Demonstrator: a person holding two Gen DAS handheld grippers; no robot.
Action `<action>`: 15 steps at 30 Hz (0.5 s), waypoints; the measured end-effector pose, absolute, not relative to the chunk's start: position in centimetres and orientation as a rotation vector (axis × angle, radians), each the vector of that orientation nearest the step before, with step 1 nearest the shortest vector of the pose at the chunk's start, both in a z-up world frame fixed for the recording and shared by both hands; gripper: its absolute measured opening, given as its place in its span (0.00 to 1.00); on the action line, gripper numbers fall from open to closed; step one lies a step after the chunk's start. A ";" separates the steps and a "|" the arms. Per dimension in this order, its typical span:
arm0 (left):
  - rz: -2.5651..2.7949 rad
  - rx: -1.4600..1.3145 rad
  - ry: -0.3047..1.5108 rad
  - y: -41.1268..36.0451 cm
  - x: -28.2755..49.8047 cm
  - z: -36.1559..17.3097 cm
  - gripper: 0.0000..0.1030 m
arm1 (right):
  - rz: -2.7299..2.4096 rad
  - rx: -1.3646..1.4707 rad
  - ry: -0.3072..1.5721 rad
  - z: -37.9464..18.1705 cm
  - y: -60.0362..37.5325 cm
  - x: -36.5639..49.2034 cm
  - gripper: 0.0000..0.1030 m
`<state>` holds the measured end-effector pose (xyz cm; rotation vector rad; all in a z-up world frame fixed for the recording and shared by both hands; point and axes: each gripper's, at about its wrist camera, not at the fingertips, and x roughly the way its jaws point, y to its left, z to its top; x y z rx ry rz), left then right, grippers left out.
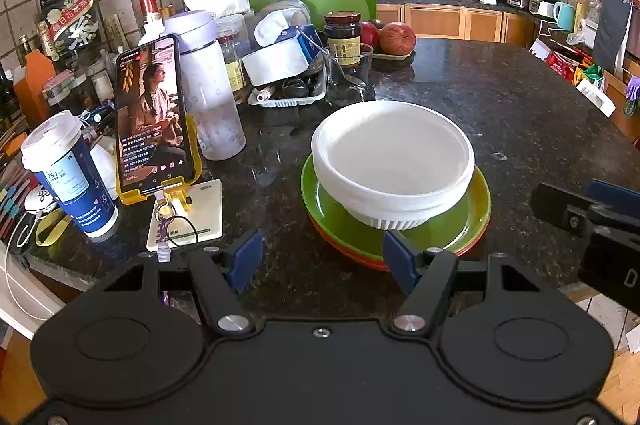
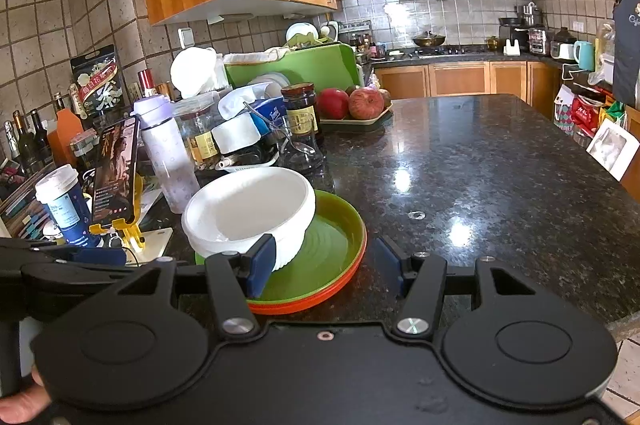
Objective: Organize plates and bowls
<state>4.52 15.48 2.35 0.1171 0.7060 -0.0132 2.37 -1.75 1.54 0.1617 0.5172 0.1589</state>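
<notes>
Two nested white bowls (image 1: 392,161) sit on a green plate (image 1: 468,221) stacked on an orange plate (image 1: 352,252), near the front edge of the dark granite counter (image 1: 500,97). My left gripper (image 1: 322,260) is open and empty, just in front of the stack. The stack also shows in the right wrist view: bowls (image 2: 248,209), green plate (image 2: 336,229), orange plate (image 2: 320,299). My right gripper (image 2: 326,267) is open and empty, its jaws on either side of the plates' near right rim. The right gripper also shows at the right edge of the left wrist view (image 1: 592,209).
Left of the stack stand a phone on a yellow stand (image 1: 154,117), a paper cup (image 1: 68,173), a lilac bottle (image 1: 208,85), a glass (image 1: 348,73), a jar (image 1: 343,35) and clutter. A tray of apples (image 1: 394,39) is behind. A small ring (image 1: 500,156) lies right.
</notes>
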 end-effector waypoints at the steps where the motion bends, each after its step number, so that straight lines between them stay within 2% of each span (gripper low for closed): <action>1: -0.013 0.117 0.706 15.5 4.5 2.4 0.67 | 0.161 0.163 0.518 1.6 -1.8 2.6 0.56; 15: -0.003 0.118 0.716 15.5 6.3 2.2 0.67 | 0.178 0.168 0.533 1.4 -2.1 4.7 0.56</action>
